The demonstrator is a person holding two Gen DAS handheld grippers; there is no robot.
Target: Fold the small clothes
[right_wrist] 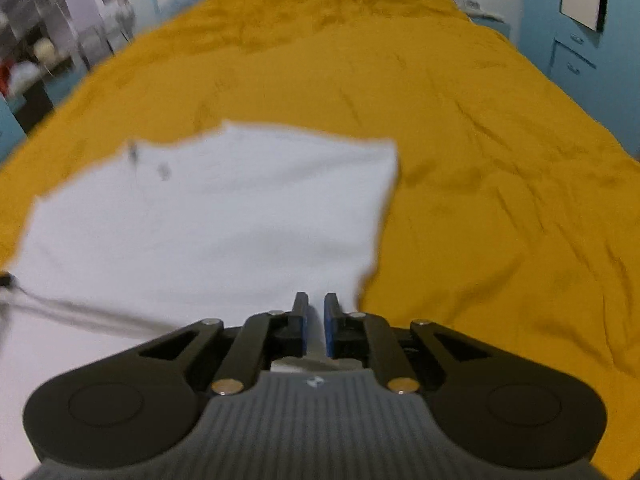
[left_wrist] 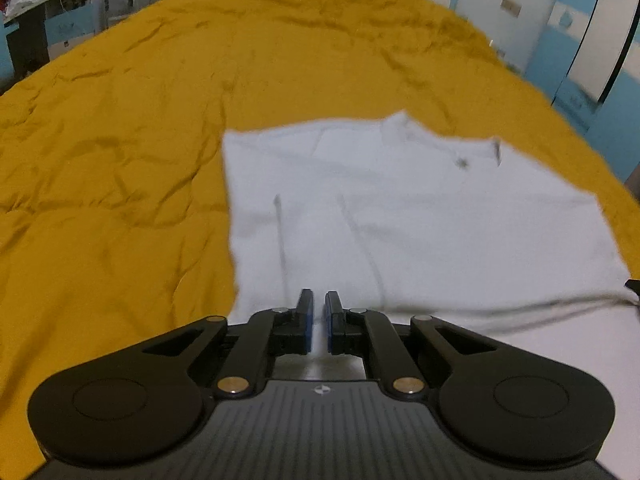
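Note:
A small white shirt (left_wrist: 400,208) lies spread on a mustard-yellow bed cover (left_wrist: 120,140), its collar at the far end with a small dark mark (left_wrist: 463,163). My left gripper (left_wrist: 319,296) is shut on the shirt's near edge toward its left side, with white cloth showing between the blue pads. In the right wrist view the same shirt (right_wrist: 220,208) fills the left half. My right gripper (right_wrist: 316,298) is shut on the near edge at the shirt's right side. The gripped edge rises toward both cameras as a fold.
The yellow cover (right_wrist: 500,160) stretches far beyond the shirt on all sides. A dark desk and shelves (left_wrist: 36,20) stand off the bed's far left. Blue cabinets (right_wrist: 576,64) and a white door (left_wrist: 600,40) stand to the right.

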